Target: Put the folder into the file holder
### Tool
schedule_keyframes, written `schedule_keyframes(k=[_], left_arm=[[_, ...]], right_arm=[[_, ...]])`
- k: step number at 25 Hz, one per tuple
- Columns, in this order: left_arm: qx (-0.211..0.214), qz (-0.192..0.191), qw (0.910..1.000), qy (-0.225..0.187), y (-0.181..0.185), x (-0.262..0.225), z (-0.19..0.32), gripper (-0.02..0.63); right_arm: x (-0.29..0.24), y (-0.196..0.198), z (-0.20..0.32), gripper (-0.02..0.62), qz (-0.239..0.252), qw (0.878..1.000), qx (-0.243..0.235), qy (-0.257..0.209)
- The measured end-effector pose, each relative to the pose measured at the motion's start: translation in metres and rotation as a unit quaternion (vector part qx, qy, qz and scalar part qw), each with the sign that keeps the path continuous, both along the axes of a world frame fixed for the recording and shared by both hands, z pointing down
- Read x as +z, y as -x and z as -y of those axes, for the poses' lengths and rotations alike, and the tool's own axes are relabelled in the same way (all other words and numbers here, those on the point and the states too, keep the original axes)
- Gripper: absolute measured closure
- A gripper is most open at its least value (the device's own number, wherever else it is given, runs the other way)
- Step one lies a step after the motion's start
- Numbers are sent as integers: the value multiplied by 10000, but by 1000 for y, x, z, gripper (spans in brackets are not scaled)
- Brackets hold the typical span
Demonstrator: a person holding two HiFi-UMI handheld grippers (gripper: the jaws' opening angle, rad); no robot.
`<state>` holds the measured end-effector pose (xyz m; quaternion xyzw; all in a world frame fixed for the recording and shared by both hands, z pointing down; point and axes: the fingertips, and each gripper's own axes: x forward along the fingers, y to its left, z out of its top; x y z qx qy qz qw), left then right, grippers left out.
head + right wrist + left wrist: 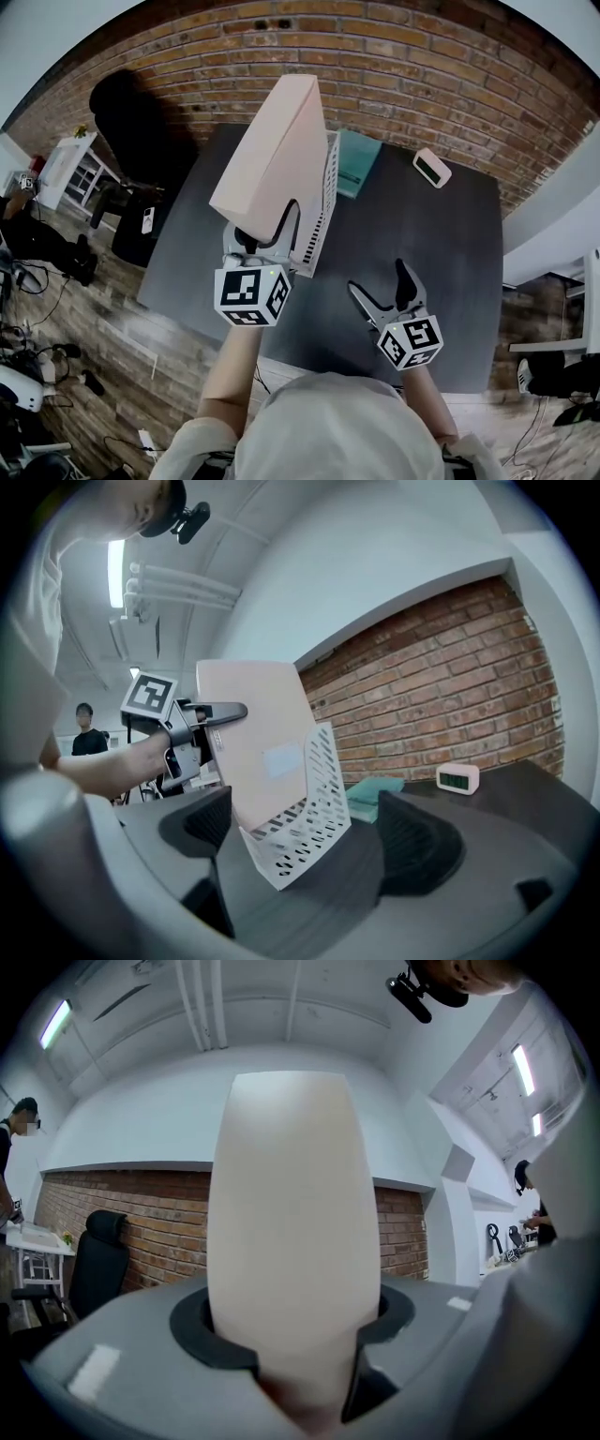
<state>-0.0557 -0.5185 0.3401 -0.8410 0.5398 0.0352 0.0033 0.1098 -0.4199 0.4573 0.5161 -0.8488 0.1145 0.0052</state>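
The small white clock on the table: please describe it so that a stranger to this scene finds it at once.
Start at the dark grey table before the red brick wall. Near its far edge, right of the flat teal book in the head view, stands a small white rounded clock. Only it has a dark display on its face.

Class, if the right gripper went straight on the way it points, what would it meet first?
Probably the file holder, which stands ahead between the right gripper's open jaws in its own view; how far off is unclear.
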Motion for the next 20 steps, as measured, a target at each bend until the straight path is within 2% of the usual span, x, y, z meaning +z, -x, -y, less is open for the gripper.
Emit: schedule_keyframes(k=[7,20], left_arm=[[-24,78,9999,123,-14,17,23,339],[-115,215,9987,444,-23,79,28,339]], right_arm=[[9,-10,6,135,25,9999,36,130],[21,-9,13,135,32,9996,-26,263]])
